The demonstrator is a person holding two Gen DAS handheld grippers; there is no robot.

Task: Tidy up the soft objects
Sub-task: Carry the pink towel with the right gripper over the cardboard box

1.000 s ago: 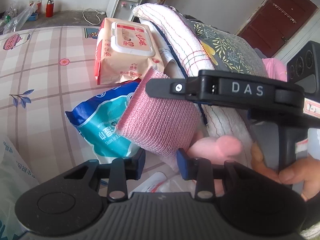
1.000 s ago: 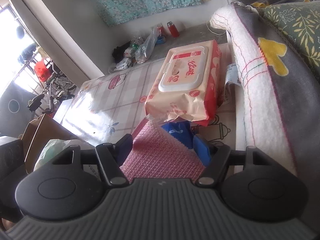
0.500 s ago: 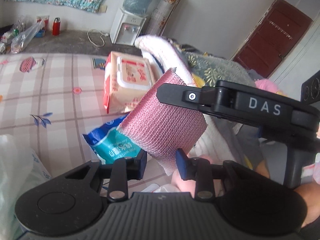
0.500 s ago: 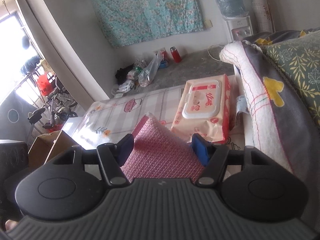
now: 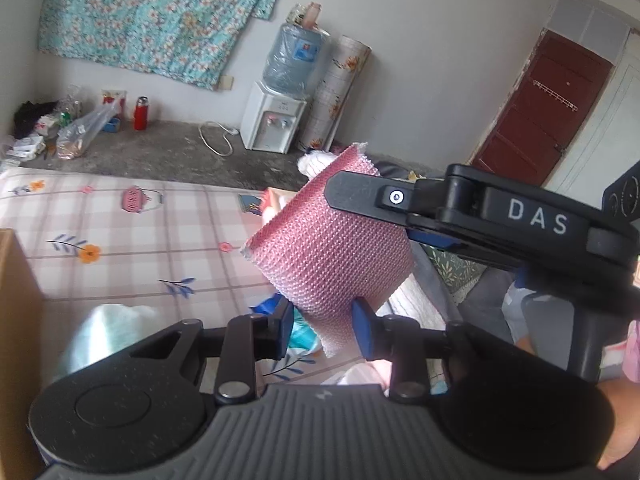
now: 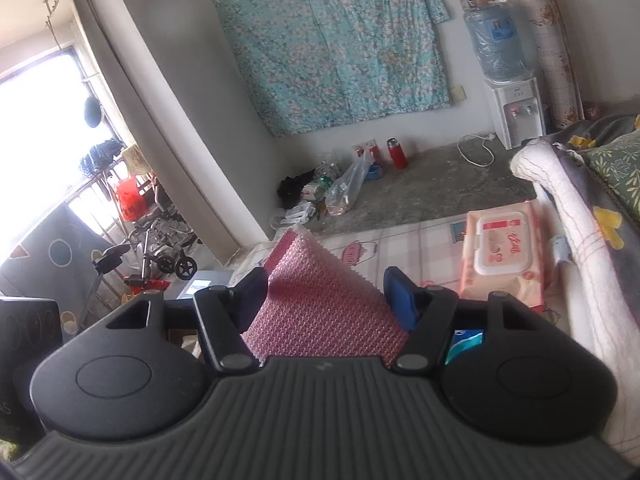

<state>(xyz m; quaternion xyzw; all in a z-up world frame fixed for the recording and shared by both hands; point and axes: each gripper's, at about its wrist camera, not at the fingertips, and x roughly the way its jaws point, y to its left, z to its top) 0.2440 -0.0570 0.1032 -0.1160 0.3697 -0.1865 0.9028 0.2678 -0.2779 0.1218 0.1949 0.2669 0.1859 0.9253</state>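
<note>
A pink bubble-wrap pouch (image 5: pixel 332 248) hangs in the air above the patterned mat. My right gripper (image 6: pixel 326 300) is shut on it, and the pouch (image 6: pixel 324 312) fills the gap between its blue pads. In the left wrist view the right gripper (image 5: pixel 360 200) clamps the pouch's upper right edge. My left gripper (image 5: pixel 322 330) sits just below the pouch's lower corner with its jaws apart, and the corner hangs between them without being pinched. A pack of wet wipes (image 6: pixel 504 256) lies on the mat. A blue tissue pack (image 5: pixel 298 330) peeks out under the pouch.
A cardboard box edge (image 5: pixel 16 320) stands at the left. A white-and-grey folded blanket (image 6: pixel 576 248) lies along the right. A white plastic bag (image 5: pixel 104 336) lies on the pink checked mat (image 5: pixel 120 240). A water dispenser (image 5: pixel 276 120) stands by the far wall.
Both grippers have risen well above the mat with the pink pouch. The wet wipes and blue pack have dropped out of the left view's centre. The right grip has held throughout.
</note>
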